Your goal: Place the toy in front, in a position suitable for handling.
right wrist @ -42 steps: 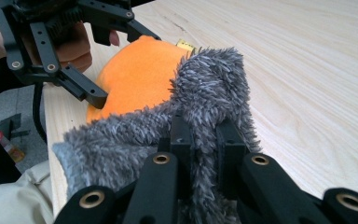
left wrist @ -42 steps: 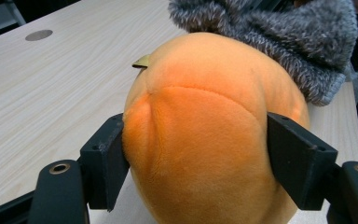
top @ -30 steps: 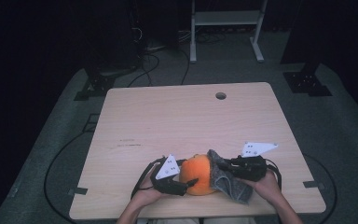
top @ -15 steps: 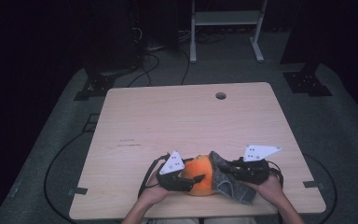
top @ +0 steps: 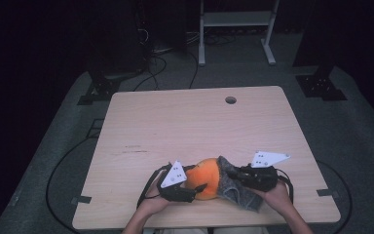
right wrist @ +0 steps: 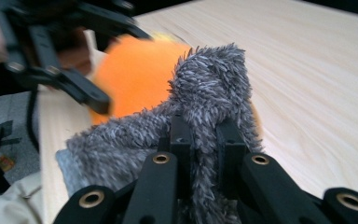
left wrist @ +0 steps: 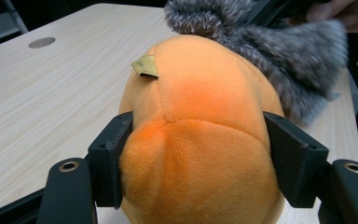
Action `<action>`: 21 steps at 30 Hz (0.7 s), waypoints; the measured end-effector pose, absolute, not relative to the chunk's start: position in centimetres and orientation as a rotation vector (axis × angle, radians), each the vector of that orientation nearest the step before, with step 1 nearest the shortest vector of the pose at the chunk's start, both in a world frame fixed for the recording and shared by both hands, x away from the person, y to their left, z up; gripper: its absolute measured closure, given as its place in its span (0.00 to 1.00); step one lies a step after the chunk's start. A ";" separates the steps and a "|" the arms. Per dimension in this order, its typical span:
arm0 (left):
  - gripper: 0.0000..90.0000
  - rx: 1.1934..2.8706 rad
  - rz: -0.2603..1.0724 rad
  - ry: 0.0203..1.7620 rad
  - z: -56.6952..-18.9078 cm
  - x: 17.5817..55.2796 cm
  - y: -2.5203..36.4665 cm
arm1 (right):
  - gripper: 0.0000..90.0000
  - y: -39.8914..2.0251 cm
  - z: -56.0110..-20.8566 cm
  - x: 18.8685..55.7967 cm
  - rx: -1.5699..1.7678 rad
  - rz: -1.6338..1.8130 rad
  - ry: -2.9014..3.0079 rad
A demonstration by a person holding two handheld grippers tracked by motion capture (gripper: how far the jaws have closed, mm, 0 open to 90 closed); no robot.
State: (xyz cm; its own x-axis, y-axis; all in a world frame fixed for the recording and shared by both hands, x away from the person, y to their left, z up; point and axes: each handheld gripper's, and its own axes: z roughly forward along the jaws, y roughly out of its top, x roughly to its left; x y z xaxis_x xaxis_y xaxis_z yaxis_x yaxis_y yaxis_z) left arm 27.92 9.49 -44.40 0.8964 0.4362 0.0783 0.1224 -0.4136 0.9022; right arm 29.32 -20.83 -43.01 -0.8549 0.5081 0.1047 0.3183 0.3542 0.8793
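At the near edge of the surface (top: 185, 126), about 6 o'clock, the left gripper (left wrist: 196, 154) has just been opening a little, yet its jaws press both sides of the orange plush (left wrist: 200, 140). At the plush's 3 o'clock, touching it, the grey cloth (right wrist: 205, 93) is pinched in the tightly closed right gripper (right wrist: 200, 140). A round hole (top: 231, 100) lies far off at 12 o'clock.

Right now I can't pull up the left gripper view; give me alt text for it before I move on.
The left gripper has its two black jaws pressed against both sides of a round orange plush toy on a light wooden table. A small gold tag sticks out of the toy's seam, and a fuzzy grey cloth drapes over its far side.
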 end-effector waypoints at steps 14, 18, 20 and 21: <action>0.34 1.992 0.343 0.387 -44.7 28.0 9.9 | 0.89 -21.3 -43.7 30.2 0.848 1.586 2.399; 0.34 1.994 0.345 0.378 -44.7 27.9 9.8 | 0.89 -22.3 -44.4 30.5 0.926 1.516 2.419; 0.34 1.997 0.349 0.378 -44.7 27.9 9.8 | 0.89 -22.7 -44.2 30.5 0.923 1.571 2.405; 0.34 1.996 0.350 0.372 -44.7 27.8 9.7 | 0.89 -22.6 -43.9 30.4 0.908 1.610 2.394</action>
